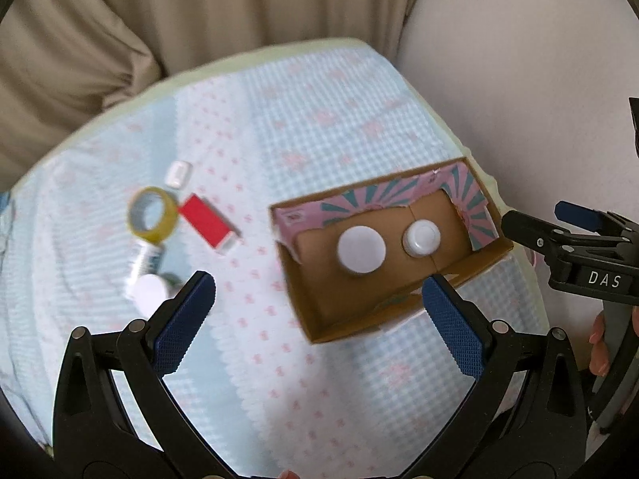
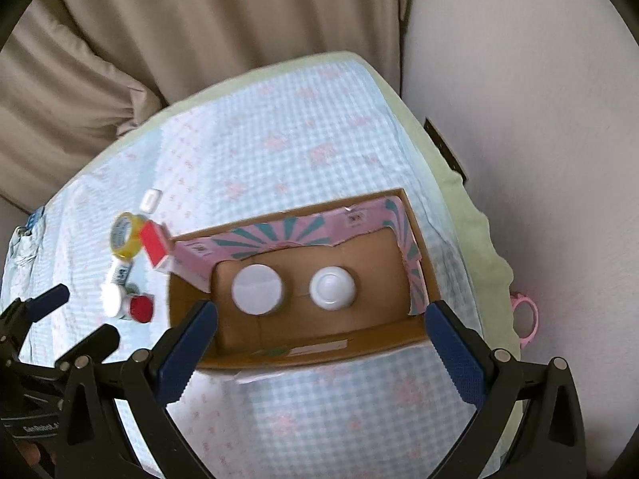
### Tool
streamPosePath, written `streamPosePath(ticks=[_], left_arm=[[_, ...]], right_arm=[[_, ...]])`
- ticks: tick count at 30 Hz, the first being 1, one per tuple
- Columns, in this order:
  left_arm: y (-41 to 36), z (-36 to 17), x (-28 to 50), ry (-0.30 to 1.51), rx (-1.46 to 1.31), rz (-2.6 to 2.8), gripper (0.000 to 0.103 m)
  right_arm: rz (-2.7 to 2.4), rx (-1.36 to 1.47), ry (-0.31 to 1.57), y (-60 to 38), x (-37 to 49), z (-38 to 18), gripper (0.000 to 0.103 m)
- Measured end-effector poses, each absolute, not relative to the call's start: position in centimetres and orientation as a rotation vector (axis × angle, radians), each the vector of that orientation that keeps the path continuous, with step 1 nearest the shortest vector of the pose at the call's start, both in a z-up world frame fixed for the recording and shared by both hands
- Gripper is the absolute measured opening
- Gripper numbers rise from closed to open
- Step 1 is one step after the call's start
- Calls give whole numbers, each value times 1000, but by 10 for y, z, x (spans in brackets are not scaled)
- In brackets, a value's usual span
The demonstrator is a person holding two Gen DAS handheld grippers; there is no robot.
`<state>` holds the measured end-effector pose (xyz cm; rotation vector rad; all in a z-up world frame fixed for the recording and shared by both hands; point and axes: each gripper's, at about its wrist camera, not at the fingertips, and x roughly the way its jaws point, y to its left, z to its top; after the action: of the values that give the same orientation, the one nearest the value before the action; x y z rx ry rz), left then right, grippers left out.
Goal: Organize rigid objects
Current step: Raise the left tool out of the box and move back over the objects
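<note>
On the bed (image 1: pixel 339 127), which has a blue and pink checked cover, sits a brown cardboard box (image 1: pixel 491 255) with pink and teal flaps folded inside. In the box stand two bottles, side by side but not touching. The one on the left has a flat white cap (image 1: pixel 361 249). The one on the right has a round white cap (image 1: pixel 421 237) with a ring on top.

To the left of the box, a few things lie close together on the cover. There is a small white case (image 1: pixel 178 173), a roll of yellow tape (image 1: pixel 152 215), and a red box (image 1: pixel 207 225) just beside the tape. Below the tape lies a white bottle (image 1: pixel 145 279) on its side. In the right wrist view, a little jar with a red lid (image 2: pixel 140 308) sits just beside that bottle.

The left hand-held gripper (image 1: pixel 319 315) hangs over the cover near the front of the cardboard box. Its blue fingers are spread wide and hold nothing. The right hand-held gripper (image 2: pixel 321 335) hangs over the front edge of the cardboard box. Its fingers are spread wide too, and nothing is between them.

A tan curtain (image 2: pixel 199 40) hangs behind the bed. A pink ring (image 2: pixel 527 321) lies off the right edge of the bed.
</note>
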<state>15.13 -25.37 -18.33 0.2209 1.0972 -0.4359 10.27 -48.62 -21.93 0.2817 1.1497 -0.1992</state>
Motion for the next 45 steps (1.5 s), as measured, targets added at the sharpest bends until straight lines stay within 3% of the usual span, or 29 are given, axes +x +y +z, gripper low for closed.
streamPosePath(ticks=[10,23,32,45], left_arm=[[-175,-108,122,946,178,-422,103],[-12,-80,147,874,107,-374,103],[68,-96,190,928,209,-399,103],[76,-173,281,1133,202,-435,103]], right_arm=[[-175,200,1047,-418,75,-156,103],[-203,164,940,-287,78,-101,103],[-216,205,932,-211,106,-100,103],[-99,170,1024,-166,178,-142,103]])
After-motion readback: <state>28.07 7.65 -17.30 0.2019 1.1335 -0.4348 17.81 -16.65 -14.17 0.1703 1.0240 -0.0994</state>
